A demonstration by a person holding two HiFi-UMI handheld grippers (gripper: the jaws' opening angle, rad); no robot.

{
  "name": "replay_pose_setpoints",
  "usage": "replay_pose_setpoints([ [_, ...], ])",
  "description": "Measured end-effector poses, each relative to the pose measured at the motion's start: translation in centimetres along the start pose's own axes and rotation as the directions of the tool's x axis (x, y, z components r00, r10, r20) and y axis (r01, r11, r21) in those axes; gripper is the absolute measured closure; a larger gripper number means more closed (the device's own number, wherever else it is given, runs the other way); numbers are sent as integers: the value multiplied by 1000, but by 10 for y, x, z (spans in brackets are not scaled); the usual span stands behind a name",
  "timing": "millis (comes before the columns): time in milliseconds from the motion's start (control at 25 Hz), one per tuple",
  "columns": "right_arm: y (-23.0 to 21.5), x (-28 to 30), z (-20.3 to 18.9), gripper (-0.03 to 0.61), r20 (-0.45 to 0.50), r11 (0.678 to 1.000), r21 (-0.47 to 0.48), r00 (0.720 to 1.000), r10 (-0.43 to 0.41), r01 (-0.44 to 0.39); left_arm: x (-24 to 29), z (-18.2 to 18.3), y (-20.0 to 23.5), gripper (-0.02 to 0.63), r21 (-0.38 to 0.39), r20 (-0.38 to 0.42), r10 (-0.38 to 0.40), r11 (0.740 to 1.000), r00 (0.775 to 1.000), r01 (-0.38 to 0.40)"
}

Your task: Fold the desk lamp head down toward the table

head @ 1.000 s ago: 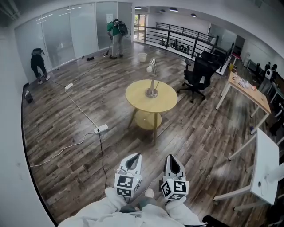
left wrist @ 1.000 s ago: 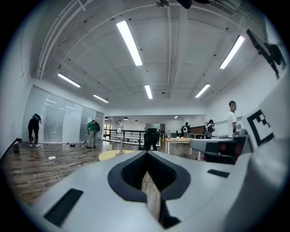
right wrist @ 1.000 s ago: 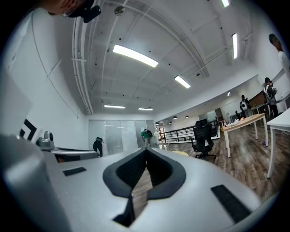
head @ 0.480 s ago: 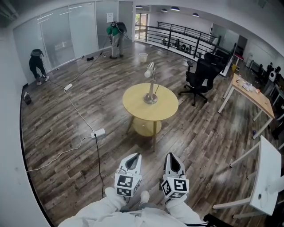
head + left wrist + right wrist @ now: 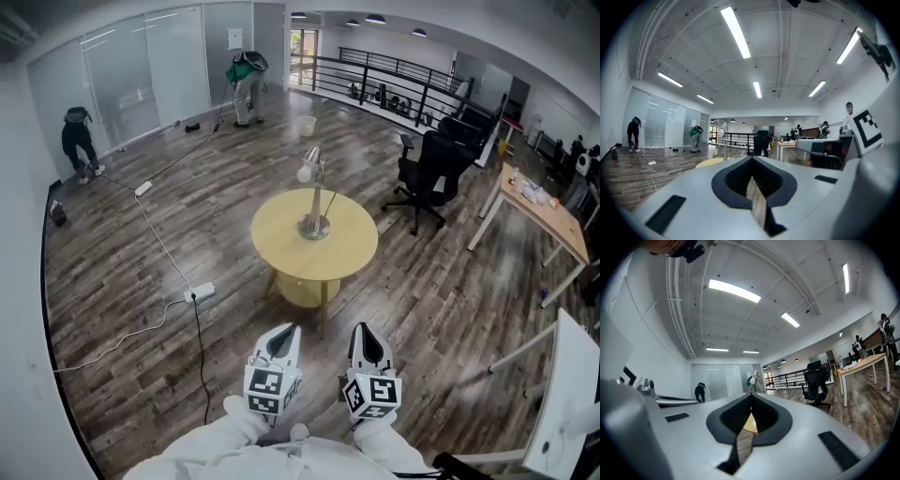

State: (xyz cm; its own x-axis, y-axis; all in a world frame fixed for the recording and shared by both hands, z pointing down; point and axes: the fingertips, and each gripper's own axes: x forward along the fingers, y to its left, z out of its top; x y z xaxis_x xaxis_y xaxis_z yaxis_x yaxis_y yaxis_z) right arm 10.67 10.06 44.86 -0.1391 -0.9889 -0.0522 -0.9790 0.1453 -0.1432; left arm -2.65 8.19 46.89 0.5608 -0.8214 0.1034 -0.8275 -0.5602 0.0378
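Observation:
A desk lamp (image 5: 313, 192) with a round metal base and its head raised stands upright on a round yellow table (image 5: 281, 248) in the middle of the room. The lamp (image 5: 724, 136) shows small and far off in the left gripper view, and its head (image 5: 752, 379) peeks over the jaws in the right gripper view. My left gripper (image 5: 283, 335) and right gripper (image 5: 364, 334) are side by side at the bottom of the head view, both shut and empty, pointing level toward the table, well short of it.
A white power strip (image 5: 201, 292) and its cables lie on the wood floor to the left. A black office chair (image 5: 436, 169) stands right of the table. Wooden desks (image 5: 548, 211) line the right side. Two persons (image 5: 246, 75) bend over at the back left.
The table and lamp have come closer and lower in the head view as I walk toward them. Both grippers stay shut and side by side.

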Motion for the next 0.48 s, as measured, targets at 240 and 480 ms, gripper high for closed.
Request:
replay_pose_setpoints([
  [240, -23, 49, -5, 565, -9, 1000, 9, 1000, 17, -17, 48, -4, 18, 615, -5, -25, 22, 1000, 999, -22],
  [480, -40, 89, -17, 565, -38, 1000, 16, 999, 21, -20, 88, -5, 39, 615, -16, -33, 41, 999, 999, -41],
])
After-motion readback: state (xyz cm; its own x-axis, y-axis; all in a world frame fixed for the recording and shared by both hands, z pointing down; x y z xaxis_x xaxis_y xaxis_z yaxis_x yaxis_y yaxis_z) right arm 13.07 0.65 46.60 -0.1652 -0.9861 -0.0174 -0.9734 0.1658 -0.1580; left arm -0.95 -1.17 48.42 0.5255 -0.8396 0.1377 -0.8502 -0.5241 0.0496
